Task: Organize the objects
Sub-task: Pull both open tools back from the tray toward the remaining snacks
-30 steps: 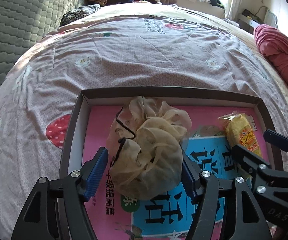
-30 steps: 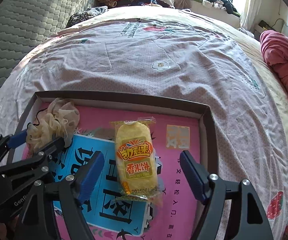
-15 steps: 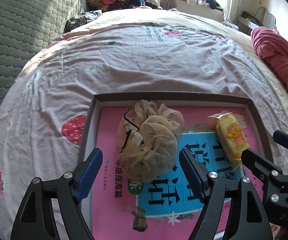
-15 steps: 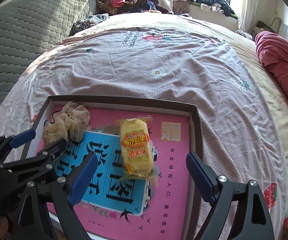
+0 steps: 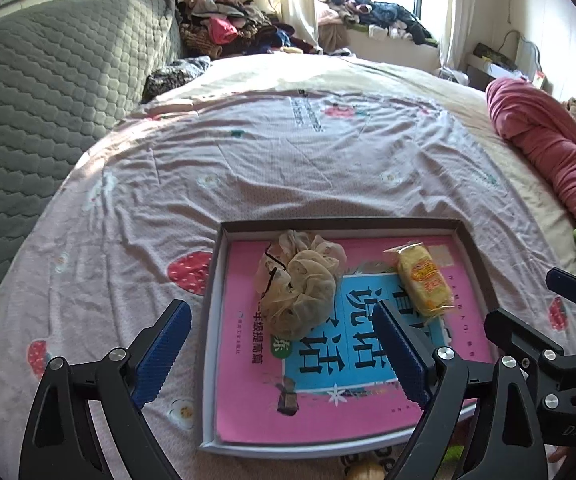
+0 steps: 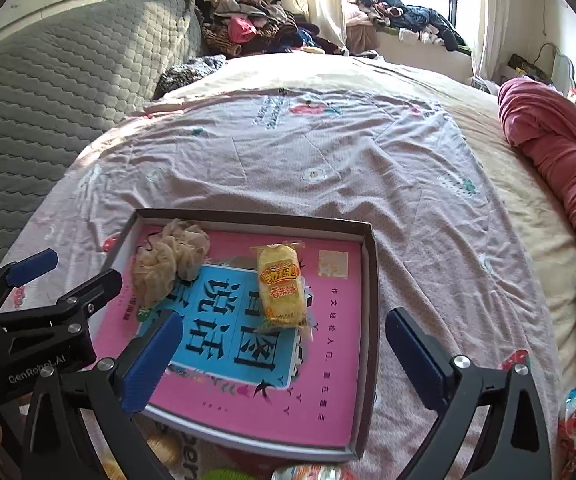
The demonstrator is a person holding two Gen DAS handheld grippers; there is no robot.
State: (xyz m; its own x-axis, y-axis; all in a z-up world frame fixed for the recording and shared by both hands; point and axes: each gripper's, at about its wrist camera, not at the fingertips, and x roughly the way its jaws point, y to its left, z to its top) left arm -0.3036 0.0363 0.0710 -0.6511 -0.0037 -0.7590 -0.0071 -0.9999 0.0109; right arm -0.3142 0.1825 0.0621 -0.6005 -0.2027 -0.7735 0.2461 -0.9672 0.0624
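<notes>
We see both grippers hanging above the tray's near edge, holding nothing. The left gripper (image 5: 280,354) has its fingers wide apart; so has the right gripper (image 6: 284,364). In the tray (image 6: 369,280), on a pink book (image 6: 327,380), lie two things. The mesh pouch (image 5: 299,280) sits toward the far left corner, straight ahead of the left gripper, so the left is nearer it. The snack packet (image 6: 280,288) lies mid-tray toward the far edge, ahead of the right gripper, long axis running near-to-far, roughly in line with the fingers. More items peek out under the near edge; we can't make them out.
</notes>
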